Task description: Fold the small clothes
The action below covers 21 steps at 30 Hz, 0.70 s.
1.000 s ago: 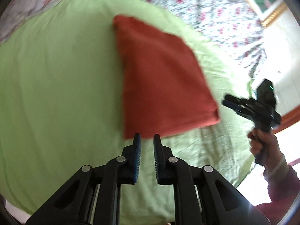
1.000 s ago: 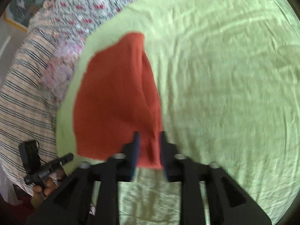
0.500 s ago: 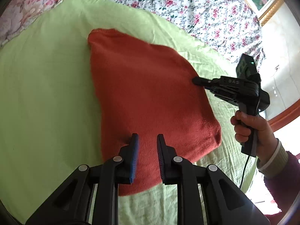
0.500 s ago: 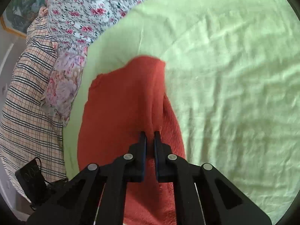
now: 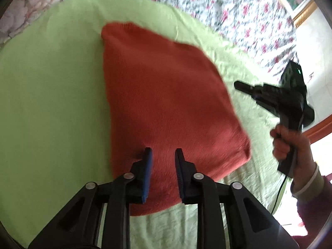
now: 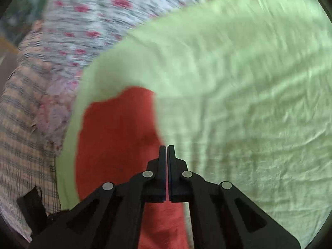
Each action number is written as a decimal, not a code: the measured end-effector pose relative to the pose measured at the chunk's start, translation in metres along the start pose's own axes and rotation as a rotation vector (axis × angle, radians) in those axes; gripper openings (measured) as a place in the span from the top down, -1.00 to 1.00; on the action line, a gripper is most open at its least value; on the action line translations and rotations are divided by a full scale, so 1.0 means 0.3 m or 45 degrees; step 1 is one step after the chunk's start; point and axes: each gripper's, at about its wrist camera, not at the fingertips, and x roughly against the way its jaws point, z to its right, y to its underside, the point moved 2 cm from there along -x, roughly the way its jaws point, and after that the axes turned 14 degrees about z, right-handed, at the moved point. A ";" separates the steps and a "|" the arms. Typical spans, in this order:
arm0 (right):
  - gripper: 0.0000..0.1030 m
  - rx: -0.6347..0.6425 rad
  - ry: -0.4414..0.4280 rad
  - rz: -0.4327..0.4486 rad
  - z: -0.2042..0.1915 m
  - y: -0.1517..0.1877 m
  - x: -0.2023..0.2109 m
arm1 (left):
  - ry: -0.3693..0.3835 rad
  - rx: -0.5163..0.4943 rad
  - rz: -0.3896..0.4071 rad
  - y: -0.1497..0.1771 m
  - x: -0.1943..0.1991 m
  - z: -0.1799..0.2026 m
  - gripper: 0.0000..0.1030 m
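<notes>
A red cloth (image 5: 164,108) lies on the green sheet (image 5: 51,95) — flowered bedding (image 5: 228,10) beyond. Left hand-held gripper (image 5: 162,155) released over the cloth; right hand-held gripper (image 6: 167,148) clenched, empty.

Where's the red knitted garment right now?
The red knitted garment lies flat on the light green sheet, centre of the left wrist view under the open left gripper; in the right wrist view it sits lower left.

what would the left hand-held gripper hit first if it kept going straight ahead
Most likely the red sweater: the open left hand-held gripper points across it, fingers apart. Its height above the cloth is unclear.
</notes>
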 end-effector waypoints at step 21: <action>0.32 0.285 0.020 -0.136 -0.158 0.134 -0.030 | -0.069 -0.005 -0.008 -0.002 -0.033 0.011 0.48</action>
